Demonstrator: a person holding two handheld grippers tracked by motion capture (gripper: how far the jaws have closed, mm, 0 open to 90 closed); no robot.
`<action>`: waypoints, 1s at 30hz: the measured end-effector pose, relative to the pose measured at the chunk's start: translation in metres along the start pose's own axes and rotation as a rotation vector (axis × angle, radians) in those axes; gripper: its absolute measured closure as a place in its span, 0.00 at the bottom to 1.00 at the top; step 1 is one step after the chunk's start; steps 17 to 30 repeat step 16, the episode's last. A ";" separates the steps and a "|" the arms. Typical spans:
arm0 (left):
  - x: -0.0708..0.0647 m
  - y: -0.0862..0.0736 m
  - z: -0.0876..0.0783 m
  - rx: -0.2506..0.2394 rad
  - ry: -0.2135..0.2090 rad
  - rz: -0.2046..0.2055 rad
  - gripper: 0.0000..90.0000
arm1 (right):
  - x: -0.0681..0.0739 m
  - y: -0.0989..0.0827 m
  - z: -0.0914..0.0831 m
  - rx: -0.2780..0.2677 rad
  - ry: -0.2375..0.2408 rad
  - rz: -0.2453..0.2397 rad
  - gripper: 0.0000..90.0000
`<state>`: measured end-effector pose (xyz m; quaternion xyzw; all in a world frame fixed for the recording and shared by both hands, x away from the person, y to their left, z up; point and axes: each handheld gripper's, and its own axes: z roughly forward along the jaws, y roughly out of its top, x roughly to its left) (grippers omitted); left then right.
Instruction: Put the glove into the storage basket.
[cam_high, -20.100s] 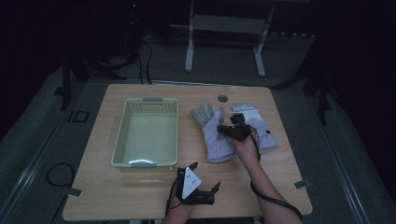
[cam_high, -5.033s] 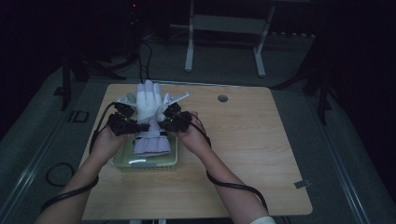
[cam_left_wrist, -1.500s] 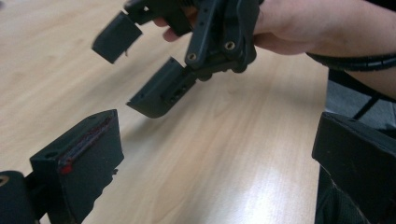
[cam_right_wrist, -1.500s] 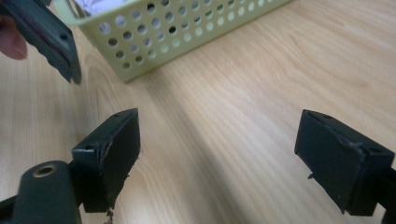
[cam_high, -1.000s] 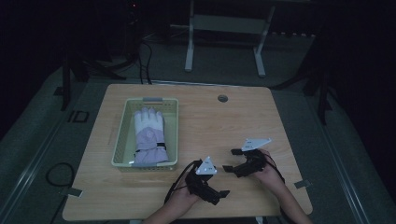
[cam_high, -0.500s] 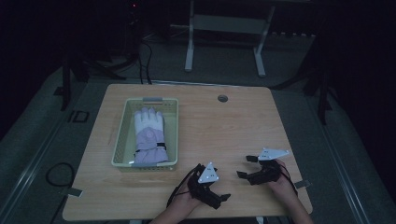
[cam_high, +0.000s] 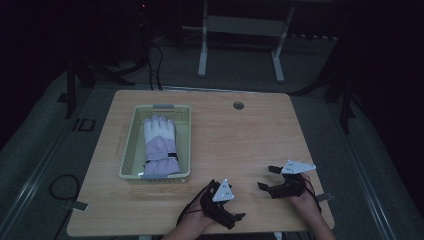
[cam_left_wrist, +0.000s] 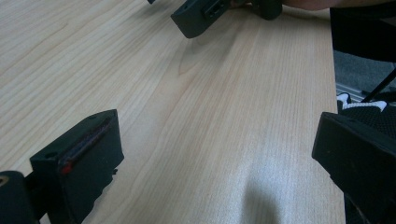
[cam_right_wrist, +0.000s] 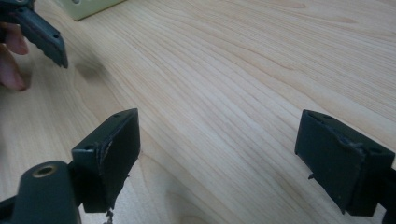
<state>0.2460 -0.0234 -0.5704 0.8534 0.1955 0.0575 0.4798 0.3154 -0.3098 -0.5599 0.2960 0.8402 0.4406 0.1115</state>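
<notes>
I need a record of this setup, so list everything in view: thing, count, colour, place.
Table: one, light wood, centre of the high view.
Basket: one, pale green, left half of the table.
Gloves: white and lilac, stacked in the basket; count cannot be told.
Hole: one, grey, far edge of the table.
Stand: one, white, on the floor behind the table.
Cables: black, on the floor at far left.
Left claw: black, open, near edge of the table, nothing held.
Right claw: black, open, near right of the table, nothing held.
</notes>
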 end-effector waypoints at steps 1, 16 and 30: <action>0.000 0.000 0.000 0.004 -0.002 0.003 0.02 | 0.000 0.000 0.000 0.002 -0.001 0.000 0.16; 0.003 -0.002 0.000 -0.005 -0.015 -0.030 0.02 | -0.003 0.000 0.000 0.007 0.002 0.029 0.16; 0.003 -0.002 0.000 -0.005 -0.015 -0.030 0.02 | -0.003 0.000 0.000 0.007 0.002 0.029 0.16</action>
